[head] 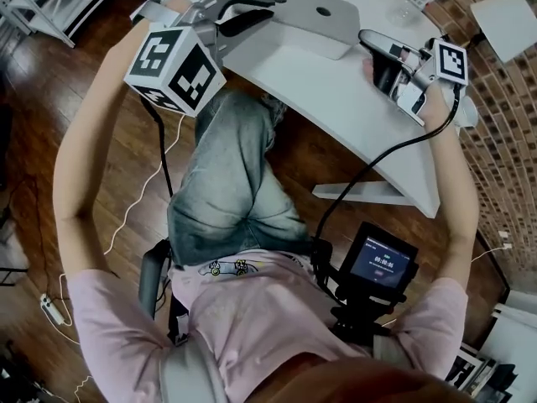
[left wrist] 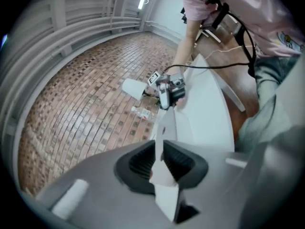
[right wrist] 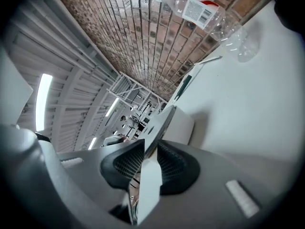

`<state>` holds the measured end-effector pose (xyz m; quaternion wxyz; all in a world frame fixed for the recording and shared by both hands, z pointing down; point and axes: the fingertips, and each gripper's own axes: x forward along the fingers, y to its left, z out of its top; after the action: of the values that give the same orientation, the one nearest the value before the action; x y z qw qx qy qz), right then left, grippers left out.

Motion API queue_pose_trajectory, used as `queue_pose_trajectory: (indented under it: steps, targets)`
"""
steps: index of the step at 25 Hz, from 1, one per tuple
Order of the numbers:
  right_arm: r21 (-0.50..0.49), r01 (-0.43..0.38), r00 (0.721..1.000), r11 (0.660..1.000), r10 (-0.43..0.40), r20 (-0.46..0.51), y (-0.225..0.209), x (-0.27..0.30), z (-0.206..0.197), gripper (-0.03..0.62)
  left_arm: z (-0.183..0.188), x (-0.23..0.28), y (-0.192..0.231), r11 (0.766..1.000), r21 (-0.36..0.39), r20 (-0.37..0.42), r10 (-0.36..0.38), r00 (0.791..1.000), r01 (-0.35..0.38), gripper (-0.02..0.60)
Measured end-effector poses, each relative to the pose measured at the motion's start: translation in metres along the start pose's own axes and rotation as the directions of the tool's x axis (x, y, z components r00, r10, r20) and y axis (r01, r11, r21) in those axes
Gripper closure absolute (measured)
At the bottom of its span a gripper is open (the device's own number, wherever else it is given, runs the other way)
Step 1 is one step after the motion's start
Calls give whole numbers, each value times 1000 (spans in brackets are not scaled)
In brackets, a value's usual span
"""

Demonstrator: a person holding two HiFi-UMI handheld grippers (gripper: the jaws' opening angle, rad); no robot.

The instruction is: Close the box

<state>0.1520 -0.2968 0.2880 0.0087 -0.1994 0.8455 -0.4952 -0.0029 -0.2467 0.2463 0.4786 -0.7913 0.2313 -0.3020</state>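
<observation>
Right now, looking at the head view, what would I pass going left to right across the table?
In order: left tongs' marker cube → left tongs → box lid → right tongs → right tongs' marker cube.

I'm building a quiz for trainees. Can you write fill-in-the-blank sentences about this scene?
1. The left gripper and the right gripper each clamp the thin ____ of the box.
2. The table under the box is ____ in colour.
3. A clear plastic ____ lies on its side on the table.
Missing words: lid; white; bottle.
</observation>
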Motion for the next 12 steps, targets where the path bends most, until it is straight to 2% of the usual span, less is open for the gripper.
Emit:
queue_pose_trajectory:
  steps: [3, 5, 6, 7, 9, 11, 12]
  targets:
    - [-2, 26, 1000, 1000, -26, -8, -5, 0, -4, 519, -20, -9, 7, 993, -109, -20, 48, 999, -50, 568]
    - [-18, 31, 1000, 999, -31, -4, -3, 1, -3, 519, -37, -9, 12, 965, -254, -28, 61, 998, -67, 577]
    - [-32, 41, 999, 999, -41, -6, -3, 2, -2, 519, -45, -8, 15, 935, -346, -26, 68, 997, -73, 577]
    - [-45, 54, 998, 998, -55, -10, -3, 2, -2, 519, -52, -6, 18, 895, -439, -19, 73, 997, -74, 577]
    - [-67, 88, 996, 994, -90, -19, -3, 4, -1, 519, -61, -2, 21, 802, -595, 3, 66, 998, -51, 577]
    - [-89, 122, 992, 988, -126, -31, -1, 7, -1, 520, -64, 1, 23, 728, -686, 30, 50, 998, -16, 577]
    - [-101, 138, 989, 985, -142, -34, 0, 8, -1, 520, -65, 1, 26, 705, -709, 42, 59, 997, -11, 577]
